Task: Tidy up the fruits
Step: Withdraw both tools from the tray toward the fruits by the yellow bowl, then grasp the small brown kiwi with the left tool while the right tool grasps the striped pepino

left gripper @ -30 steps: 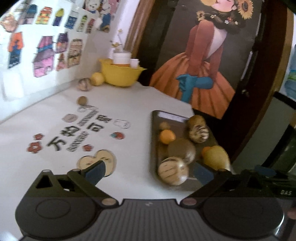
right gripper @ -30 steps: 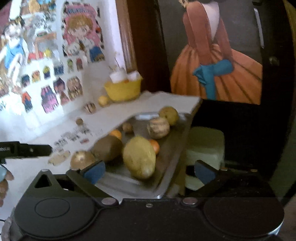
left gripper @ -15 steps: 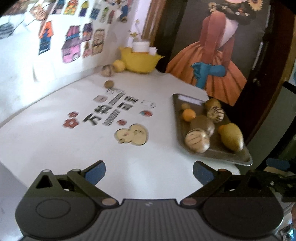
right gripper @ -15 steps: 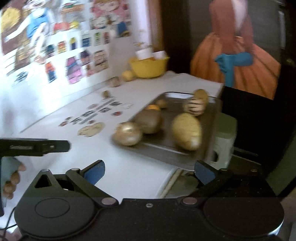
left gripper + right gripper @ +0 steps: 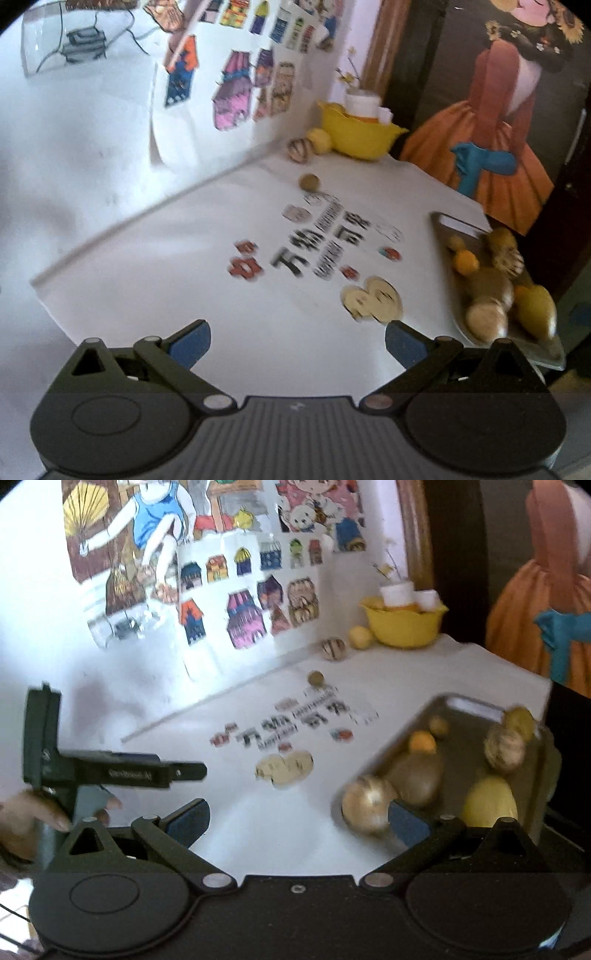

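Note:
A metal tray point(image 5: 461, 705) at the table's right edge holds several fruits: a yellow mango point(image 5: 487, 801), a brown kiwi point(image 5: 417, 779), a striped melon point(image 5: 364, 803), a small orange point(image 5: 423, 742). The tray also shows in the left wrist view point(image 5: 441, 236). Loose fruits lie at the back: a small brown one point(image 5: 309, 181), a striped one point(image 5: 298, 149), a yellow one point(image 5: 318, 139), beside a yellow bowl point(image 5: 358, 134). My left gripper point(image 5: 297, 341) is open and empty above the near table. My right gripper point(image 5: 297, 821) is open and empty, near the tray's front corner.
The white table point(image 5: 184, 258) carries printed stickers point(image 5: 321, 243) in its middle. A wall with paper pictures point(image 5: 236, 602) runs along the left. A dark door with a painted figure point(image 5: 491, 122) stands behind the table. The left gripper's body point(image 5: 110, 771) and hand show in the right wrist view.
Both grippers have pulled back and swung left from the tray. The tray now sits farther right in both views. Both stay open and empty.

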The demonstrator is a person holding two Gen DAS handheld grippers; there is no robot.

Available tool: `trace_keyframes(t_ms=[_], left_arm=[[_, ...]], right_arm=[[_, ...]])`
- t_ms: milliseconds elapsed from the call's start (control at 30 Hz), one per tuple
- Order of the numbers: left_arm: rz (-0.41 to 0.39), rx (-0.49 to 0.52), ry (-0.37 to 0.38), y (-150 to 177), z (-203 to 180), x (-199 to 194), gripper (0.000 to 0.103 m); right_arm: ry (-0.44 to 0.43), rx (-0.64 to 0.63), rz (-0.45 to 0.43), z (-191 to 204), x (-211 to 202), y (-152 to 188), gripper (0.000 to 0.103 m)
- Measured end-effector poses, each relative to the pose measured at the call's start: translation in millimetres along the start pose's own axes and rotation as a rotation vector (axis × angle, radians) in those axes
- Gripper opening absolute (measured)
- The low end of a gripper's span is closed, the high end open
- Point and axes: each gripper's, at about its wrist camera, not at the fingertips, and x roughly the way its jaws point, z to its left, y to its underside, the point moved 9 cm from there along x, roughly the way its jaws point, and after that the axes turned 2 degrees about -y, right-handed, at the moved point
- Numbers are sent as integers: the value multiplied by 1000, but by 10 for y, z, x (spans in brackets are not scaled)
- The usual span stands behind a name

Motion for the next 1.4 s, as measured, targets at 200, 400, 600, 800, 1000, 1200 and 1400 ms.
trace_keyframes(t_ms=[200, 400, 600, 800, 1000, 1200, 1400], left_arm=[[-50, 54, -35, -526, 31, 59, 102], [-153, 61, 12, -1142, -62, 282, 103], [-130, 104, 99, -1375, -193, 916, 102], [-81, 116, 155, -1452, -271, 1525, 102], [-63, 136, 140, -1530, -282, 1896, 102], [-31, 135, 127, -1565, -291, 2194, 102], [-20, 130, 91, -1549, -287, 2418, 102]], right_arm=[[-12, -35, 19, -90, 234, -852, 102], [-39, -45, -36, -208, 643, -1829, 102], [-144, 25, -24, -410, 1567, -2365, 102], [-144, 100, 21, -793, 2586, -2544, 102], [-136, 95, 57, -987, 3248, -2540, 102], [-142, 65, 89, -1044, 3699, -2488, 102], [-127, 72, 115, -1135, 4064, -2426, 102]])
